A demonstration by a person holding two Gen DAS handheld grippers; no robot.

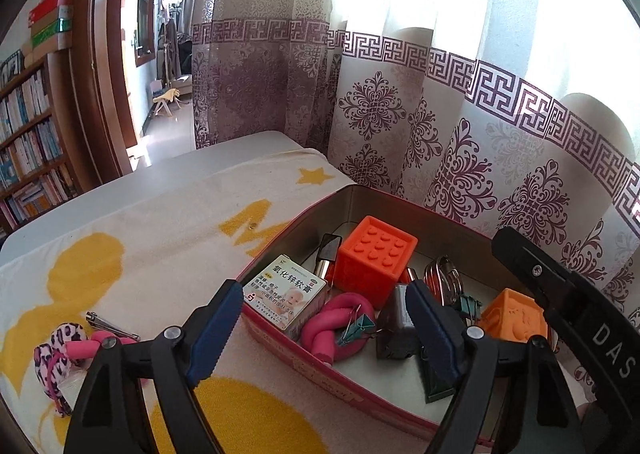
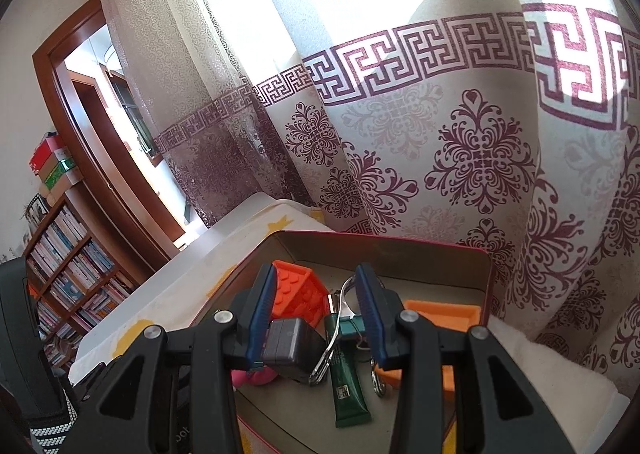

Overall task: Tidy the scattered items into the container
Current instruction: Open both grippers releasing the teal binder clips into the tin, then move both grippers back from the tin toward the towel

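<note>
Left gripper (image 1: 326,318): fingers wide apart, empty, over red-rimmed metal tin (image 1: 280,228).
Right gripper (image 2: 316,318): fingers half open, nothing gripped.
Steel nail clipper (image 1: 112,325): on the counter; small, stiff, slippery; pinch across its flat sides.

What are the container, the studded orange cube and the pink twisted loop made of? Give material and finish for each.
Container: likely tin-plated metal; thin walls, rolled rim, dull grey sheen inside, pink printing outside.
Studded orange cube: probably soft rubber or silicone; matte, rounded edges and studs.
Pink twisted loop: looks like foam, maybe over wire; matte, holds its bends.
</note>
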